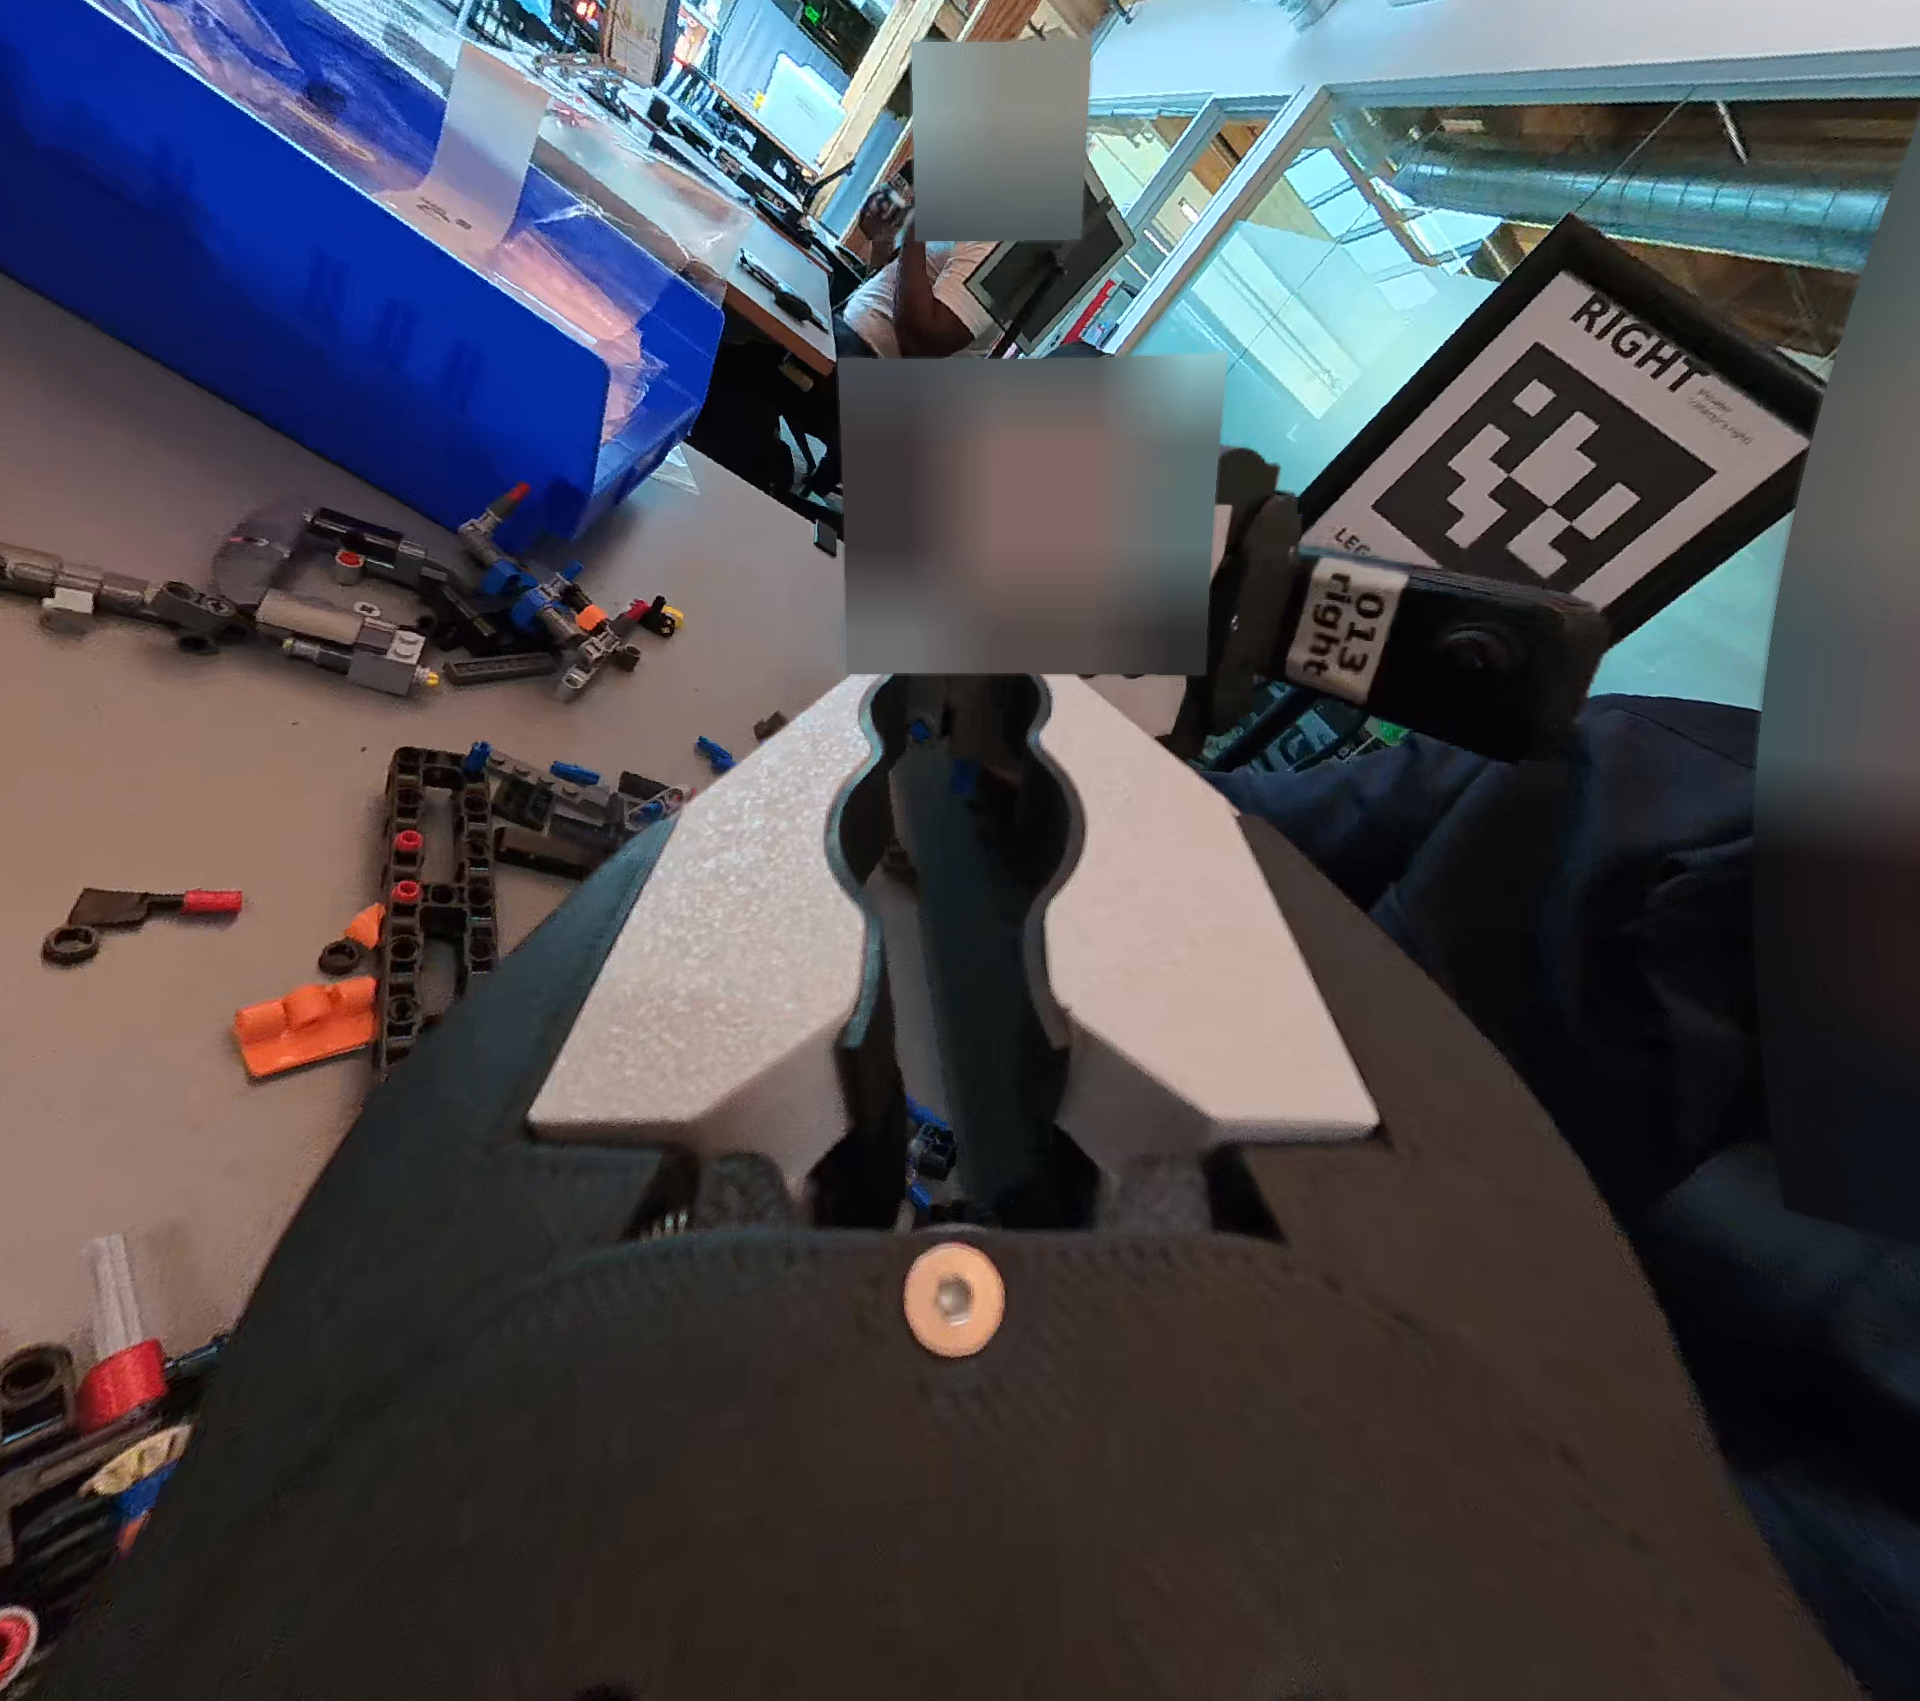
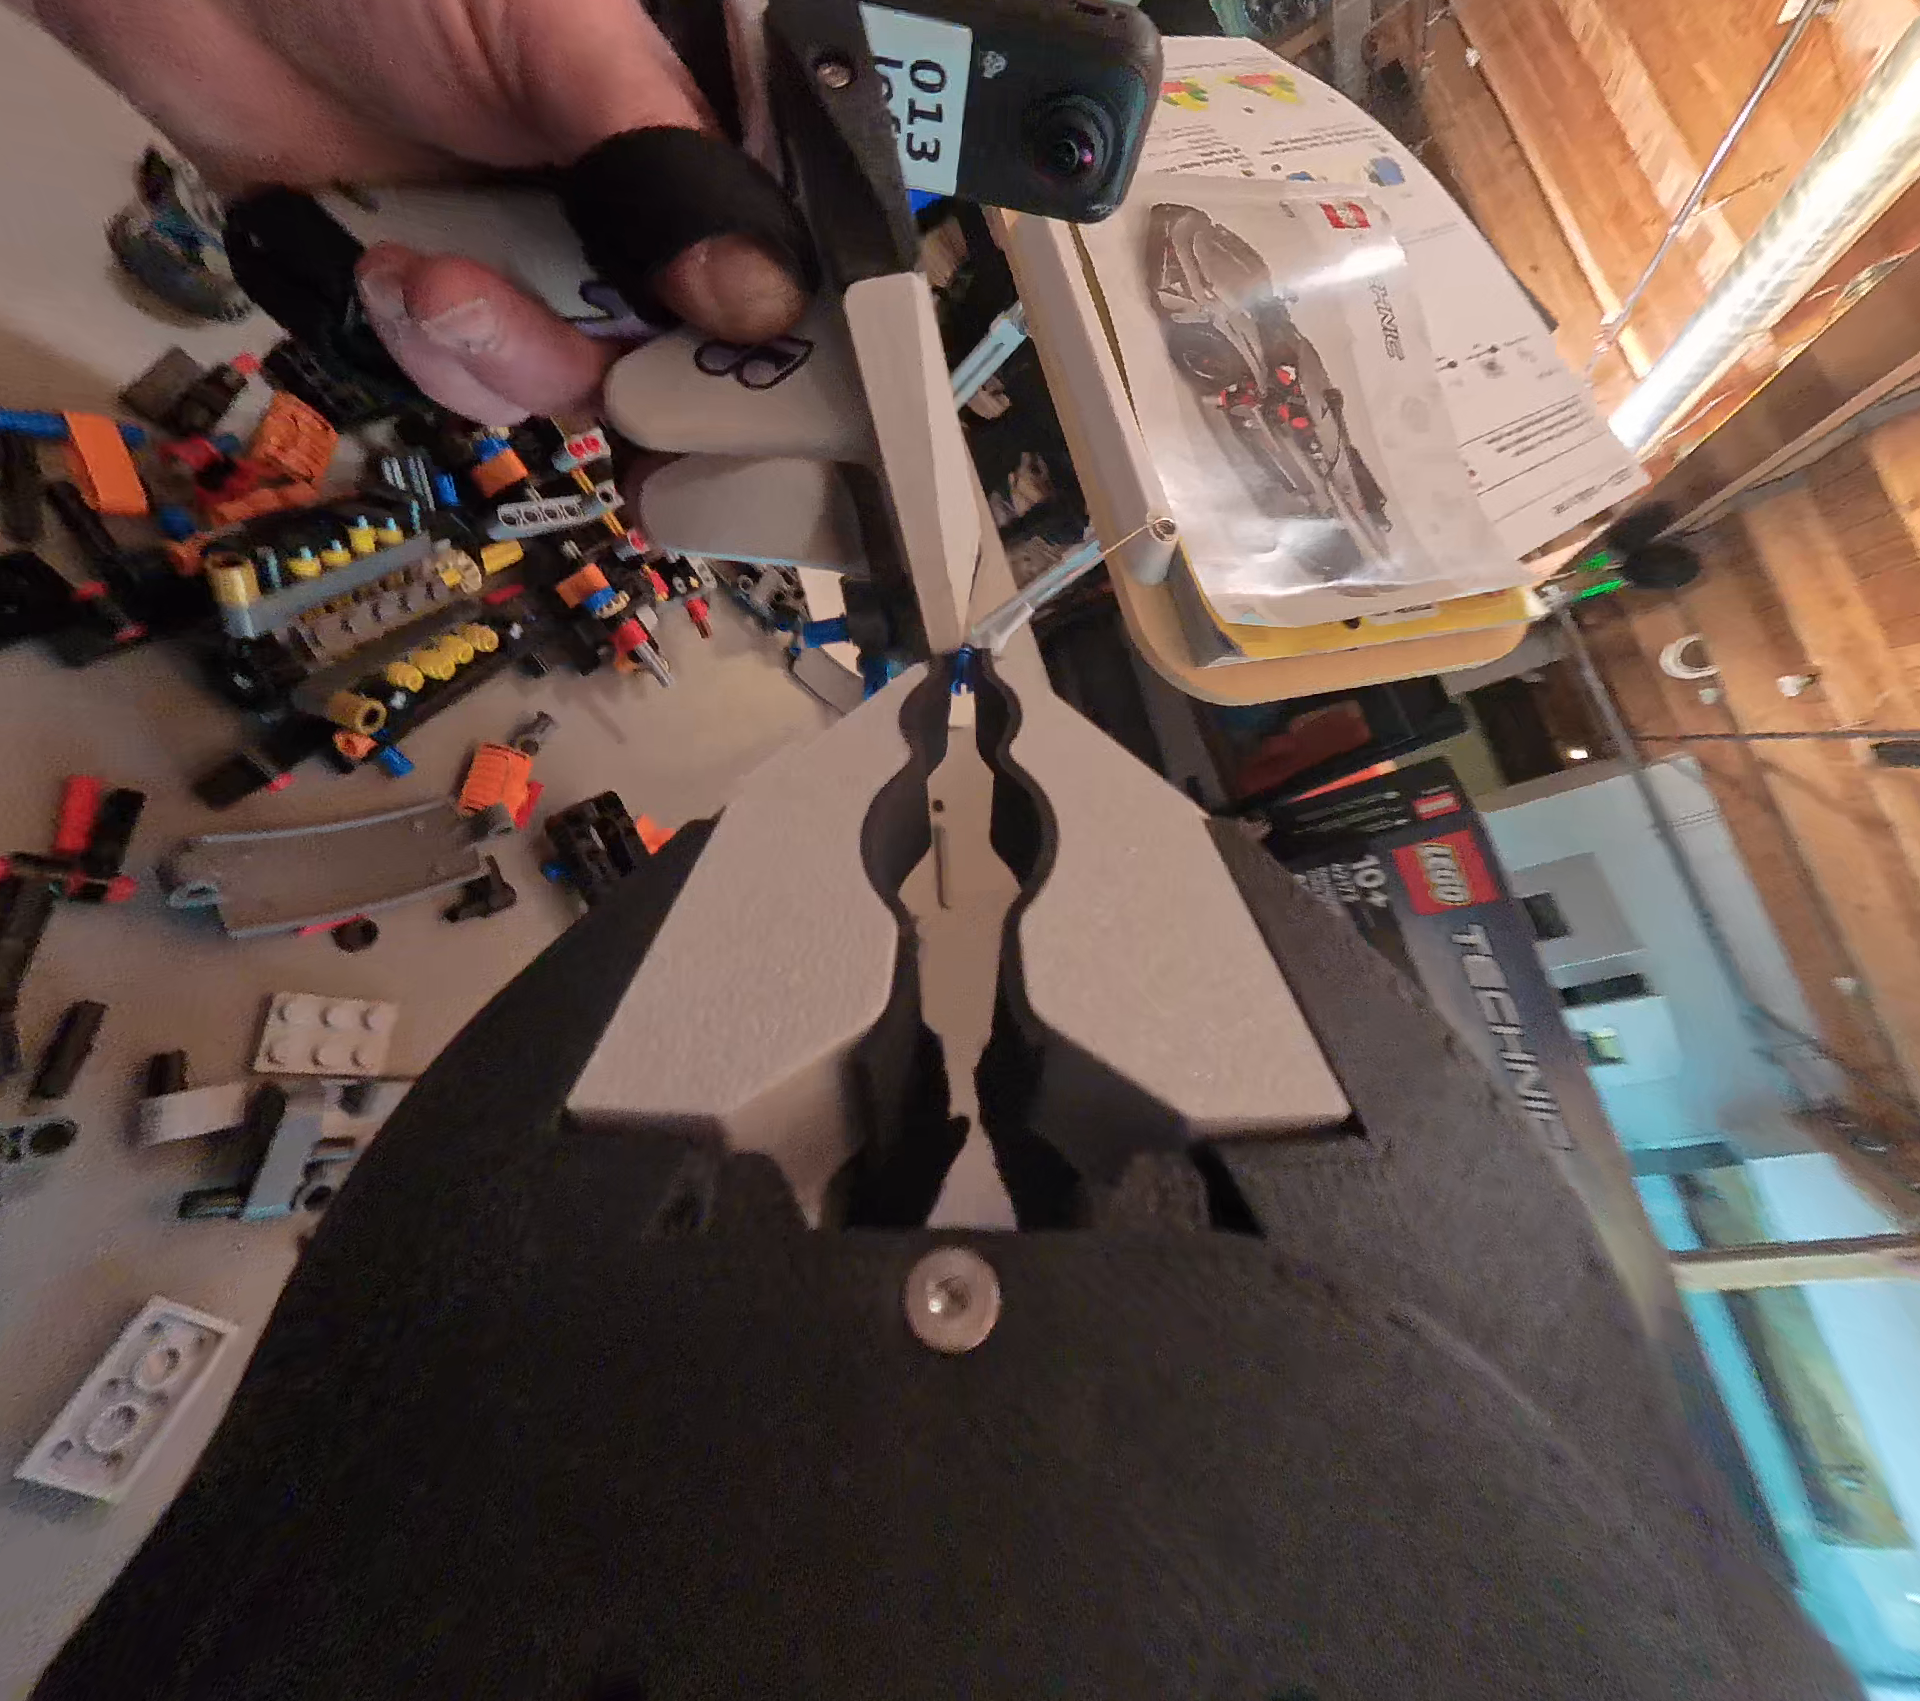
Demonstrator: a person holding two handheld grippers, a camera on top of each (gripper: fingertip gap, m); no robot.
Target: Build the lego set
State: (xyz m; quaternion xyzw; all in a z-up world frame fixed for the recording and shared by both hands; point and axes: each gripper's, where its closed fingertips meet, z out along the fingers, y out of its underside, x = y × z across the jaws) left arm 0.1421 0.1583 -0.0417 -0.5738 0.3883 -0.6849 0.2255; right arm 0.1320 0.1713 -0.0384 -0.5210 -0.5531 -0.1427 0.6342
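Early going: loose lego pieces point(image 2: 343, 571) litter the table point(image 1: 156, 1132) at frame left, few joined. The right claw point(image 2: 958, 687) pinches a blue pin point(image 2: 962, 672); the left claw point(image 1: 956, 716) is narrowly parted, its contents unclear.

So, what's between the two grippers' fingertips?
A small blue pin, held by the right gripper at its tips, with the left gripper tip-on against it. Only the right wrist view shows this.
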